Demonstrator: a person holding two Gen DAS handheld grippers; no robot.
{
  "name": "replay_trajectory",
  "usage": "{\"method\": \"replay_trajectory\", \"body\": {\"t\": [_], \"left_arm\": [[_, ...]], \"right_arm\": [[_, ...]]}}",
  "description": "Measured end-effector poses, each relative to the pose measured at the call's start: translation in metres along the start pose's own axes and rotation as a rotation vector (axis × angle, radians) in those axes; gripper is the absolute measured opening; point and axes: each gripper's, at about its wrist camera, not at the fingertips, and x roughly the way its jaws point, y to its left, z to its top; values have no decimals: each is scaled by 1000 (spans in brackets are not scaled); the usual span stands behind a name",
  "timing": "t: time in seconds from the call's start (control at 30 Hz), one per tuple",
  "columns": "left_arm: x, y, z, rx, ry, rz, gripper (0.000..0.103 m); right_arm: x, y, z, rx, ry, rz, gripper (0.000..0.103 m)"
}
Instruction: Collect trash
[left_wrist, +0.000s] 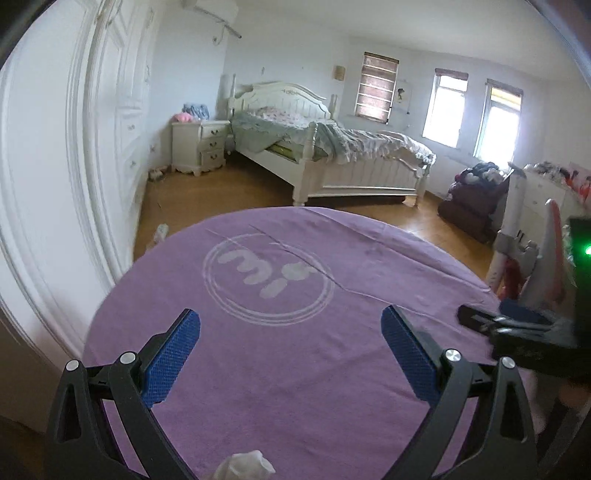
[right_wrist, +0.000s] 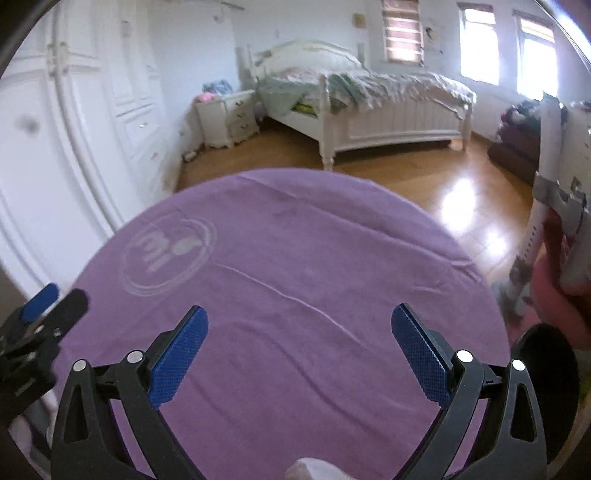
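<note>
A round table under a purple cloth (left_wrist: 295, 369) fills the lower half of both views. My left gripper (left_wrist: 291, 317) hovers over it, open, with nothing between its blue pads. A crumpled white tissue (left_wrist: 243, 465) lies on the cloth at the bottom edge, behind the fingertips and close to the camera. My right gripper (right_wrist: 300, 314) is also open and empty above the purple cloth (right_wrist: 295, 258). A pale crumpled piece (right_wrist: 314, 470) peeks in at the bottom edge of the right wrist view. Each gripper shows at the side of the other's view: the right gripper (left_wrist: 517, 321) and the left gripper (right_wrist: 44, 306).
A black round container (right_wrist: 546, 387) sits low at the right of the table. A white rack with pink items (left_wrist: 517, 236) stands beside it. White wardrobe doors (left_wrist: 55, 166) run along the left. A bed (left_wrist: 351, 158), nightstand (left_wrist: 199, 147) and wooden floor lie beyond, with a white scrap (left_wrist: 160, 232) on the floor.
</note>
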Motion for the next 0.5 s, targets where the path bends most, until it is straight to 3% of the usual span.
{"method": "replay_trajectory", "body": {"t": [0.1, 0.2, 0.33, 0.4, 0.5], "left_arm": [[3, 4, 2, 2, 8, -5, 98], [5, 6, 1, -9, 23, 6, 98], [2, 9, 1, -25, 4, 51, 98], [5, 10, 2, -19, 13, 53, 98], [7, 7, 3, -6, 17, 62, 98]], "right_arm": [[19, 3, 2, 3, 27, -42, 98], [29, 8, 2, -16, -2, -66, 98], [35, 12, -3, -19, -84, -104, 98], [23, 16, -6, -33, -186, -100, 98], [15, 24, -8, -67, -251, -112, 98]]}}
